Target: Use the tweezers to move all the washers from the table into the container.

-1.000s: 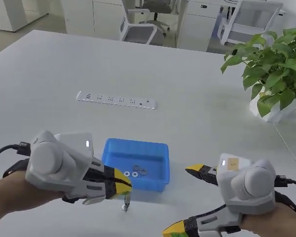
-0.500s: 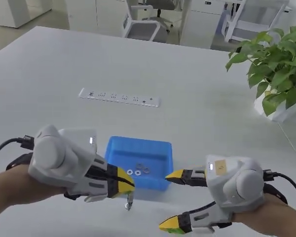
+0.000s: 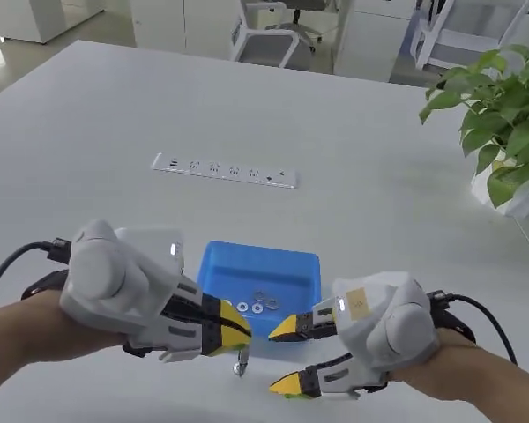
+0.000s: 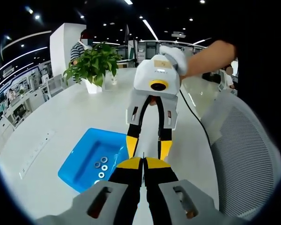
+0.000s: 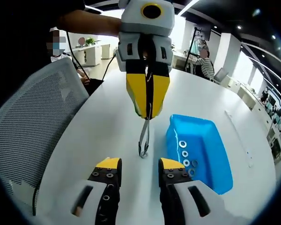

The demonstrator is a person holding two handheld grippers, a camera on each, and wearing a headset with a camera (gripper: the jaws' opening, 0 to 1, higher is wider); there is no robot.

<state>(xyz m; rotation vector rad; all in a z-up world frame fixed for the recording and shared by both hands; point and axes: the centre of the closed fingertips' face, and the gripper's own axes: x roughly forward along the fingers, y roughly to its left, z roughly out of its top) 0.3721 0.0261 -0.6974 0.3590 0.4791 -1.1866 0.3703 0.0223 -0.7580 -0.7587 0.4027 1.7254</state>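
My left gripper (image 3: 236, 328) is shut on thin metal tweezers (image 3: 240, 363), whose tips reach down to the white table just in front of the blue container (image 3: 301, 268). Several washers (image 3: 260, 306) lie inside the container. My right gripper (image 3: 280, 357) is open and faces the left one, its yellow jaws on either side of the tweezers' tips without touching them. In the right gripper view the tweezers (image 5: 145, 136) hang from the left gripper (image 5: 148, 112) and end just beyond my open right gripper (image 5: 139, 165). A small ring-like shape sits at their tip, too small to be sure of.
A white power strip (image 3: 225, 171) lies beyond the container. A potted plant (image 3: 502, 132) stands at the far right. A mesh chair (image 5: 33, 126) is by the table's near edge. The container (image 5: 199, 150) lies right of the tweezers in the right gripper view.
My right gripper has moved left, up to the tweezers, and still stands open. The left gripper has kept hold of the tweezers in about the same place.
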